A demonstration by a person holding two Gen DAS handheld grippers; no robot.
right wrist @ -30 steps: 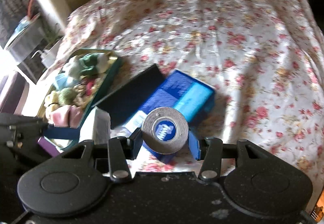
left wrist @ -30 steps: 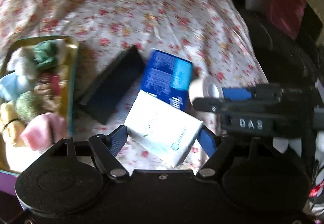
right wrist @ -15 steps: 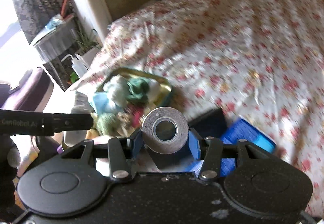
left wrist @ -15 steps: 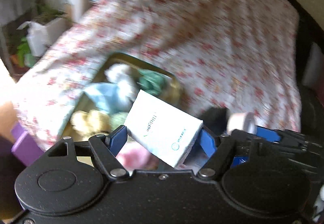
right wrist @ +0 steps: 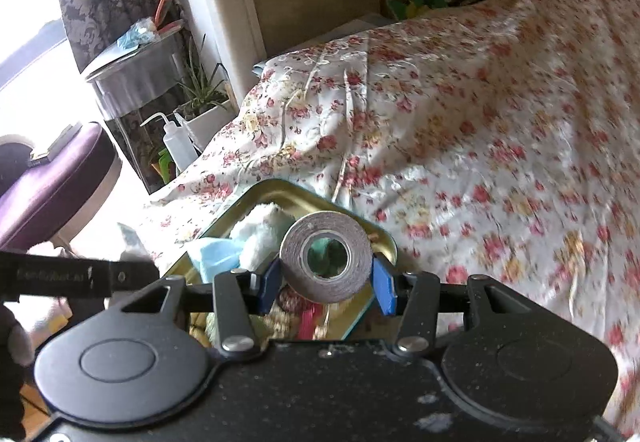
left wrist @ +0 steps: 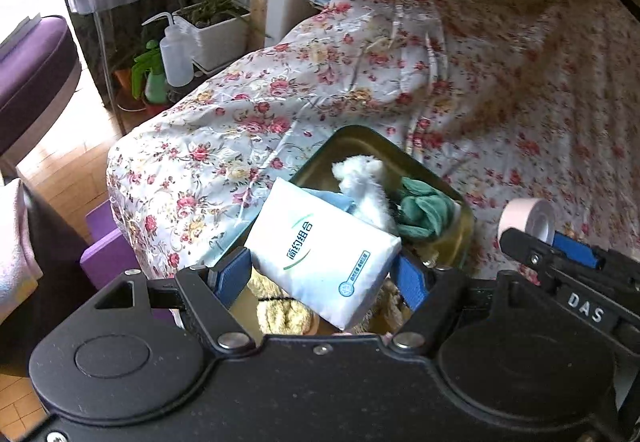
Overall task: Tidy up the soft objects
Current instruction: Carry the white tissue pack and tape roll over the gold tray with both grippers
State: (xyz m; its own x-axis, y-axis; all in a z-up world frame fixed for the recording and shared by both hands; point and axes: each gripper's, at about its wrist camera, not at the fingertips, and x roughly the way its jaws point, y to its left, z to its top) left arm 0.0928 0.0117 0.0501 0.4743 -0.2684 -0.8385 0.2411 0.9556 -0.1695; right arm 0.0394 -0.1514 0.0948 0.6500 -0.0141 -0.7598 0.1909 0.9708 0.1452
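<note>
Looking along your left gripper [left wrist: 324,276], you have its blue pads [left wrist: 230,274] pressed against both ends of a white tissue pack [left wrist: 322,256], which sits tilted between them, one corner up and to the left. Beneath and beyond the pack is the gold tin [left wrist: 360,136], resting on the floral bedspread [left wrist: 500,82] near the bed's corner; a white fluffy piece [left wrist: 366,182], a green cloth [left wrist: 424,212] and a pale blue one [left wrist: 332,198] lie inside it. At the right edge your right gripper [left wrist: 532,224] comes in with a pale roll of tape [left wrist: 528,218] at its tip. A squeeze bottle [left wrist: 174,56] and a potted plant [left wrist: 212,18] stand on the floor past the bed.

From your right gripper [right wrist: 326,282], the fingers are set narrow and clamp a grey tape roll [right wrist: 326,256] by its flat sides, its hole facing the camera. It hangs over the same tin [right wrist: 288,192], above the fluffy [right wrist: 256,228] and blue [right wrist: 214,254] pieces. Your left gripper's black body [right wrist: 76,276] crosses the left edge; its pads are hidden here.
</note>
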